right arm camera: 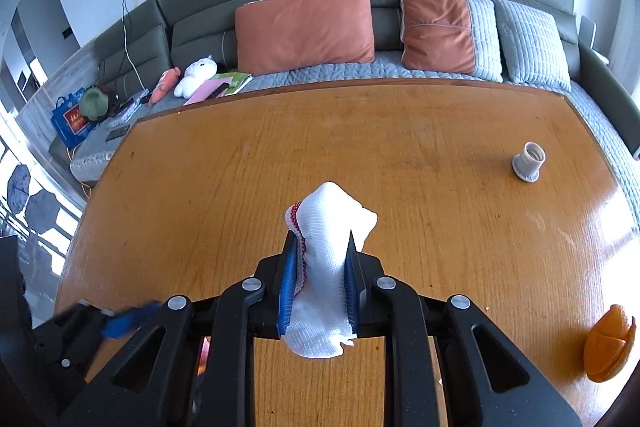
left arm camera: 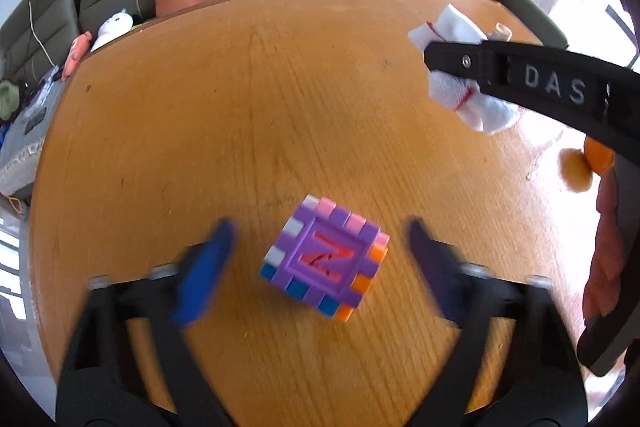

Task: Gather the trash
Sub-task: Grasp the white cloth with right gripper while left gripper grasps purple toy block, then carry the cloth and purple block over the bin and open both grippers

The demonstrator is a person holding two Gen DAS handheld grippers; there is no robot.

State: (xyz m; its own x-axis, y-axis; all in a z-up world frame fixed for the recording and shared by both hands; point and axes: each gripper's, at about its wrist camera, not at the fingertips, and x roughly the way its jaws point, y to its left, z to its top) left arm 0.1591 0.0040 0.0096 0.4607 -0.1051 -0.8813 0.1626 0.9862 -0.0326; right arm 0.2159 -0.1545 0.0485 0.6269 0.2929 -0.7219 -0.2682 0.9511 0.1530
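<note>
Pinching a soft, light white mesh cloth (right arm camera: 324, 267) mid-length, the right tool (right arm camera: 320, 267) holds it limp above the counter (right arm camera: 400, 147), while the left tool (left arm camera: 320, 259), jaws apart and untouching, straddles the rigid purple block cube (left arm camera: 326, 261), best gripped across flat opposite sides.

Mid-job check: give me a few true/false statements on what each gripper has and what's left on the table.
1. The right gripper is shut on the white cloth. True.
2. The left gripper grips the cube. False: the cube sits between its fingers, untouched.
3. The cube's top shows a red Z. True.
4. The socket lies inside the right gripper. False: it stands on the table, far right.
5. An orange peel lies on the table. True.
</note>
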